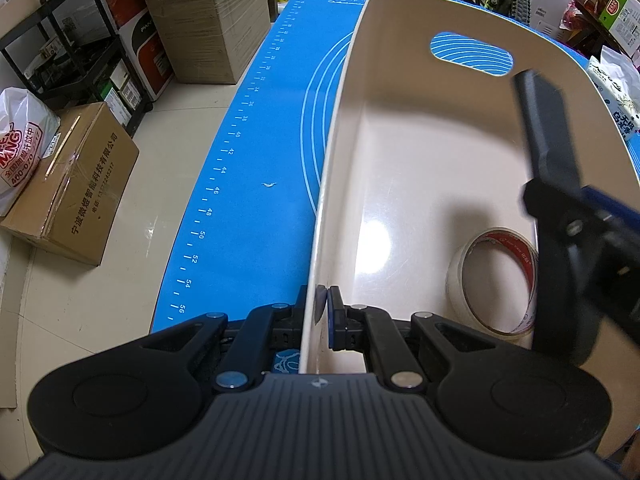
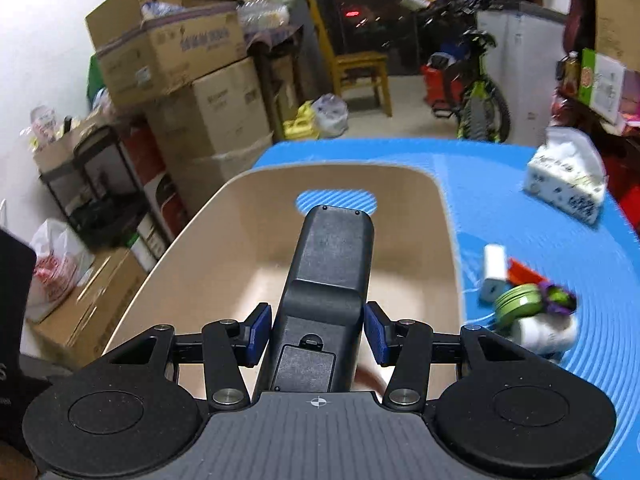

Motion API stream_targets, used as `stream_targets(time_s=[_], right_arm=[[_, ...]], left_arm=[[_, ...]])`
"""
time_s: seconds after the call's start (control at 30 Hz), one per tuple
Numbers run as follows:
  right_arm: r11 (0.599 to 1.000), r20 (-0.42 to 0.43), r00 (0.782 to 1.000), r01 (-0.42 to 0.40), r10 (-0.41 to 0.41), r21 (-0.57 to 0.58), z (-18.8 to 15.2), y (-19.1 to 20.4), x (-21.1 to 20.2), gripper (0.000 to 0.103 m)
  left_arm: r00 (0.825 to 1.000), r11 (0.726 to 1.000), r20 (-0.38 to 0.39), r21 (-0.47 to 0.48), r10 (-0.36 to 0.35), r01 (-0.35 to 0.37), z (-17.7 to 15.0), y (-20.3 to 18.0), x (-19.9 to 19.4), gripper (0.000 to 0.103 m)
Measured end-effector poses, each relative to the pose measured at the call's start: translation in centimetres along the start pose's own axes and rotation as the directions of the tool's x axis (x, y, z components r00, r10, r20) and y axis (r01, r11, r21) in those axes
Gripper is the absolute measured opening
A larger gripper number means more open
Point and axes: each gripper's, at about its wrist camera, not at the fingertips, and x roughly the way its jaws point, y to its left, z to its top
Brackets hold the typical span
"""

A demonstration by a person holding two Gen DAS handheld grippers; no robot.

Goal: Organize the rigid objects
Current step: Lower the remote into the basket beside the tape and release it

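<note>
**Bin partly filled; remote in transit**

I hold the beige bin (image 1: 400, 152) steady with the left gripper (image 1: 323, 308), its jaws clamped on the near wall. My right gripper (image 2: 318, 330) grips one black remote control (image 2: 326, 280) across its body, poised over the bin's open top and not yet released.

Done, by my judgement: one roll of tape (image 1: 494, 280) lies on the bin floor. I see nothing else inside.

Outstanding: a blurred cluster on the blue mat (image 2: 540, 360) beside the bin. I count one white block (image 2: 495, 266), one orange piece (image 2: 524, 272), one green tin (image 2: 518, 300), and one white item with purple-green parts (image 2: 548, 326). One tissue pack (image 2: 568, 182) sits well apart.
</note>
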Motion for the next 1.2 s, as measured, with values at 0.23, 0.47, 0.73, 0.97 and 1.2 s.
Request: stream_targets(time_s=[0.23,0.47,0.73,0.97,1.2], right_arm=[[0.997,-0.088,0.996,-0.024,0.017,-0.073,-0.6,1.5,1.4,0.056],[0.995,-0.205,0.979,-0.026,0.005,-0.100,-0.4,1.8,2.6,0.056],[0.997,-0.261,0.965,-0.024,0.005,-0.071,-0.2,1.2,3.4,0.056],[0.999,-0.231,0.973,-0.019,0.007,-0.048,-0.2,0.9,3.0,0.061],[0.998,-0.180,0.982,-0.060,0.061,0.012,0.5,-0.2,1.6,0.066]], left_arm=[[1.000,1.000,-0.001,0.003,0.004,-0.004,0.0,0.0,0.1,0.009],[1.000,1.000,0.000,0.005,0.003,-0.003,0.0,0.0,0.0,0.009],[1.000,1.000,0.000,0.005,0.004,-0.004,0.0,0.0,0.0,0.009],[1.000,1.000,-0.001,0.006,0.005,-0.005,0.0,-0.1,0.0,0.009],[1.000,1.000,-0.001,0.006,0.004,-0.004,0.0,0.0,-0.1,0.009]])
